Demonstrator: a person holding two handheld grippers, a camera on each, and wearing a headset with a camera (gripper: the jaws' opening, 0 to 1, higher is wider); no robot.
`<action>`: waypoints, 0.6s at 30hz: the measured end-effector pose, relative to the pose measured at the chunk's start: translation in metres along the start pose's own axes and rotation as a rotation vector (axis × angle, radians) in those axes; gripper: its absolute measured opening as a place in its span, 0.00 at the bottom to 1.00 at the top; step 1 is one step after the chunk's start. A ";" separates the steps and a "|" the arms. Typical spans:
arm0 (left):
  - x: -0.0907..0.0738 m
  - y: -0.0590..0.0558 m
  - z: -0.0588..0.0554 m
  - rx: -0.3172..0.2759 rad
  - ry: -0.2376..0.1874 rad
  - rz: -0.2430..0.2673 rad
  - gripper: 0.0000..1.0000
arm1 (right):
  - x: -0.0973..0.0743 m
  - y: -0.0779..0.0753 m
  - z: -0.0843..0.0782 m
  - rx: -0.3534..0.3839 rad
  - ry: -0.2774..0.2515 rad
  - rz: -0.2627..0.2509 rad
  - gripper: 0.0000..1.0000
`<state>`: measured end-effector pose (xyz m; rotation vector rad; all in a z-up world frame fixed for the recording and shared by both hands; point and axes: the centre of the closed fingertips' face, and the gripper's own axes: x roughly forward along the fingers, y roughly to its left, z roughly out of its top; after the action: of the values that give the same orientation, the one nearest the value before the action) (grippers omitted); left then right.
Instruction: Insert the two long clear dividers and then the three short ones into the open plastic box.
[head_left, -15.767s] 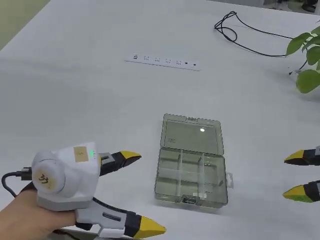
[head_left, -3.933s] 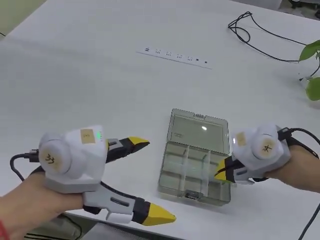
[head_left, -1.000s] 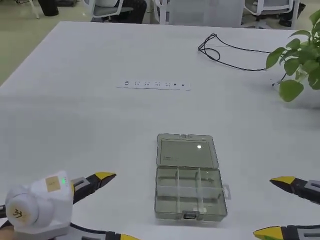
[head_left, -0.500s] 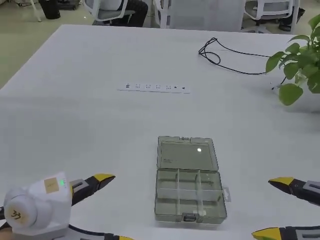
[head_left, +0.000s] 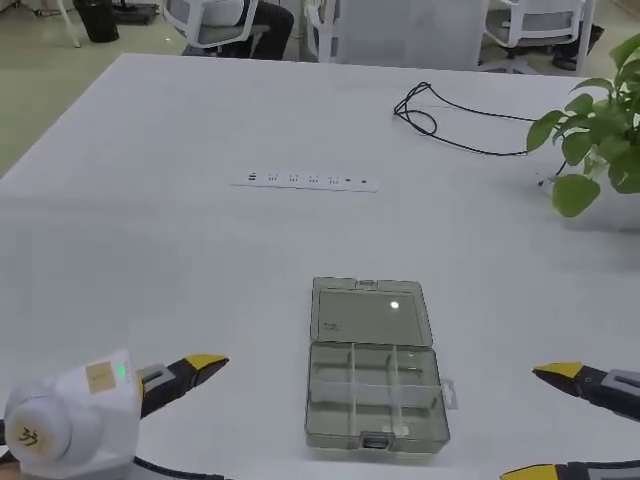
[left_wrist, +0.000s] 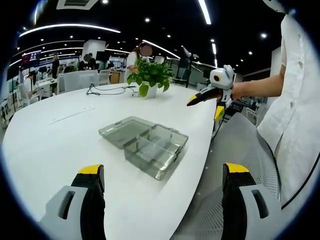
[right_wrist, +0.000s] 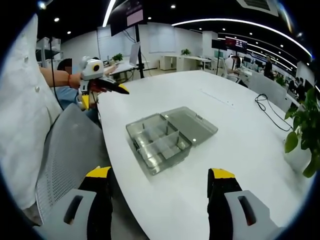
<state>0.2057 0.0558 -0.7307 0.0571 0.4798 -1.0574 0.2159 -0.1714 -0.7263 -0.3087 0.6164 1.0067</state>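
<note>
"What does the left gripper view give you?"

"The left gripper (left_wrist: 163, 170), jaws spread wide with nothing between them. Past them the plastic box (left_wrist: 150, 145) lies on the tabletop (left_wrist: 60, 135) close to its near edge, with the lid (left_wrist: 120, 131) laid flat open. The right gripper (left_wrist: 204, 109) hangs out beyond that edge, well apart from the box, its jaws parted too."

"And the right gripper view?"

"The box sits ahead, with clear dividers (right_wrist: 159, 141) standing inside it and splitting it into compartments. I can't count them for sure. This gripper's own jaws gape, empty."

"The head view?"

"The box is by the near edge, between the two grippers, and neither touches it. A power strip (head_left: 305, 181) lies nearer the middle, a black cable (head_left: 420, 118) is near the far edge, and a plant (head_left: 572, 193) stands at the right edge."
</note>
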 end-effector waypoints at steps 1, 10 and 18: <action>0.000 0.000 0.000 0.000 0.001 -0.002 1.00 | 0.000 0.000 0.000 -0.002 0.002 0.000 0.78; 0.001 0.000 0.003 0.006 -0.003 -0.007 1.00 | -0.001 -0.002 0.003 -0.008 0.002 0.000 0.78; 0.001 0.000 0.002 0.002 -0.004 -0.007 1.00 | 0.000 -0.004 0.002 -0.010 0.003 -0.001 0.78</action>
<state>0.2067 0.0548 -0.7294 0.0549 0.4754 -1.0645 0.2199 -0.1725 -0.7248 -0.3190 0.6147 1.0088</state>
